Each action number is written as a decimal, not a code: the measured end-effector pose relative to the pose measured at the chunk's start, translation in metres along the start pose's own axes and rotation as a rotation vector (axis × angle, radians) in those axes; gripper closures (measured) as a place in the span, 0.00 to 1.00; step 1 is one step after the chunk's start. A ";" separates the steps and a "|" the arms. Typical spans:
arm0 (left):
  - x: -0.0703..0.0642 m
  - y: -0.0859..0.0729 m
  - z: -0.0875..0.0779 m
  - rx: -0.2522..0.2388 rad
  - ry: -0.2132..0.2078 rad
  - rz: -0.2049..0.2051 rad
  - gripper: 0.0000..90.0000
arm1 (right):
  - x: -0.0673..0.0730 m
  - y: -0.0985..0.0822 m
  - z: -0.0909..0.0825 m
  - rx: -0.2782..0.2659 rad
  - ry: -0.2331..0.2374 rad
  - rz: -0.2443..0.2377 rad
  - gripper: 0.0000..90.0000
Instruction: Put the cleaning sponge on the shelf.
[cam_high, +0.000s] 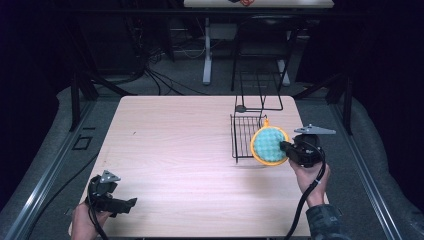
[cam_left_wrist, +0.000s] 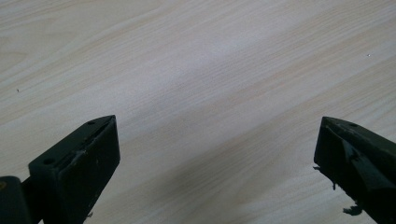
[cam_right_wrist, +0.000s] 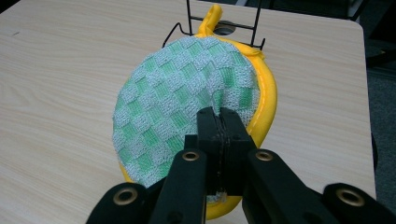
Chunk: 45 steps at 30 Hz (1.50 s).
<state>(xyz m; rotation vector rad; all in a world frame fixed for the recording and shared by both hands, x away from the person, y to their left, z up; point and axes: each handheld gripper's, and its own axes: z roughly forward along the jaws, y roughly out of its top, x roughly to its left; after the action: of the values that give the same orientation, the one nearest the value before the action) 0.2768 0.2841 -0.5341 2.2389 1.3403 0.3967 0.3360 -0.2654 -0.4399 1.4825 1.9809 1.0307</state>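
A round green-checked pot holder with a yellow rim and loop hangs above the table, just right of a black wire rack. My right gripper is shut on its near edge. In the right gripper view the jaws pinch the pot holder together at its lower rim, the right gripper pressed tight, and the rack's wires stand behind the yellow loop. At the table's near left corner, my left gripper rests low, held by a hand. Its jaws stand wide open over bare wood, the left gripper holding nothing.
The light wooden table has open room across its left and middle. The wire rack has an upright frame at the far right. Beyond the far edge are cables and the legs of another table on the floor.
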 end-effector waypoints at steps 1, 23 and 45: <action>0.000 0.000 0.000 0.000 0.000 0.000 0.00 | 0.000 0.000 0.000 0.003 0.001 0.004 0.99; 0.000 0.000 0.000 0.000 -0.001 0.000 0.00 | 0.002 0.010 0.016 -0.002 -0.016 -0.004 0.99; 0.000 0.000 0.000 0.001 -0.003 0.003 0.00 | 0.003 0.013 0.036 -0.026 -0.047 0.009 0.99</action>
<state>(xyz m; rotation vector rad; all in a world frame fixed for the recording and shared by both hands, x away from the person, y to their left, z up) 0.2768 0.2838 -0.5342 2.2416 1.3357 0.3938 0.3687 -0.2505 -0.4517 1.4898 1.9232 1.0120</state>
